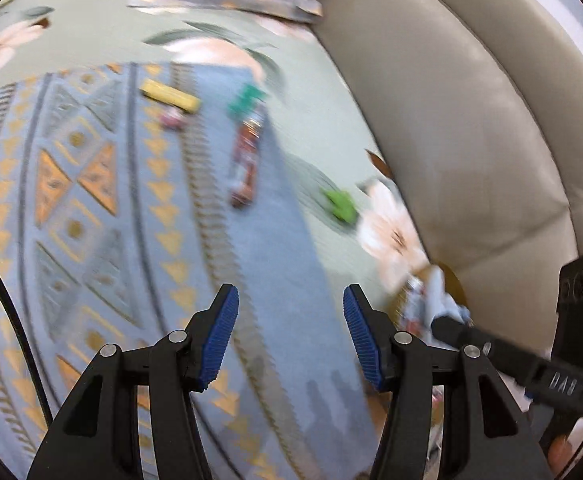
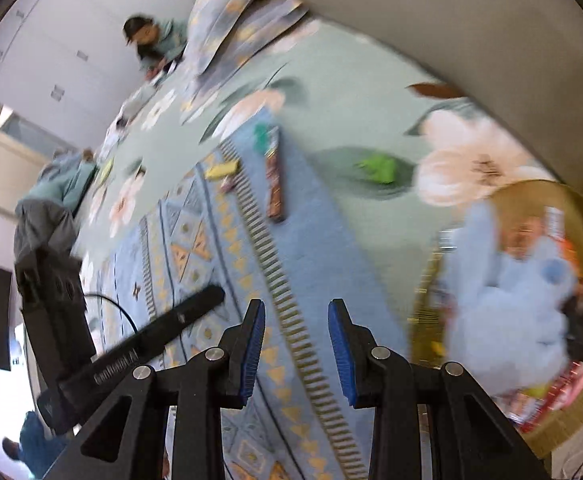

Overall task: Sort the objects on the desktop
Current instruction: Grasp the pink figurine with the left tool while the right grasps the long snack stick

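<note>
Both grippers are travelling empty over the patterned blue cloth (image 1: pixel 251 264), between picks. Left gripper (image 1: pixel 290 334) is hanging released, nothing between its pads; right gripper (image 2: pixel 296 350) is standing narrower but also gripping nothing. Items still lying loose: yellow block (image 1: pixel 169 96), teal piece (image 1: pixel 247 98), long snack packet (image 1: pixel 245 164), green toy (image 1: pixel 341 204) (all blurred, exact kinds unclear). Round golden basket (image 2: pixel 563 208) is already holding a pale blue plush (image 2: pixel 503 304). Next move, likely: reaching ahead to the green toy, nearest the basket, opening wider first.
</note>
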Available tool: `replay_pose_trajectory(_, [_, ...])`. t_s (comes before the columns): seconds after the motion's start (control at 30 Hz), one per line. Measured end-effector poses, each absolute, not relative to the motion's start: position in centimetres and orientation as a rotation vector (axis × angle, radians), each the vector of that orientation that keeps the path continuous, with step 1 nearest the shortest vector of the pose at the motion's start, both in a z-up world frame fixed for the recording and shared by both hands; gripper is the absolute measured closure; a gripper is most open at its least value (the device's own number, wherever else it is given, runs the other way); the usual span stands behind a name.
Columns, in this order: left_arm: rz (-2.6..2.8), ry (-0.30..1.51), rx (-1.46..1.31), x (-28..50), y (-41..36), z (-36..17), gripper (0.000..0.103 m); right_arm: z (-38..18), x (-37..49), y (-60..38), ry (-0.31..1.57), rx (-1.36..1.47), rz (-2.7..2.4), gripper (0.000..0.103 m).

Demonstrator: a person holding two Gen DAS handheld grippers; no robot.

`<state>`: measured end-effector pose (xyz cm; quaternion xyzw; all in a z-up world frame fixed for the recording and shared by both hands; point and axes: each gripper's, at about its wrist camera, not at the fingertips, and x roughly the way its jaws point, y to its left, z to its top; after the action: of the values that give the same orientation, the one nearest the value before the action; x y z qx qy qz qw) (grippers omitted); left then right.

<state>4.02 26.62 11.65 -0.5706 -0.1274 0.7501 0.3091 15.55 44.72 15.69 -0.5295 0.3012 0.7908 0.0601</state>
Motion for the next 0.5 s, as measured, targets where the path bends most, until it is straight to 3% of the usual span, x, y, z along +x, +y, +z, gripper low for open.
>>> replay_pose_trajectory(0.5, [2.213, -0.167, -1.468, -11.5, 26.7, 4.8, 0.051, 8.7, 3.4, 43.4, 0.913, -1.761, 2.325, 0.071])
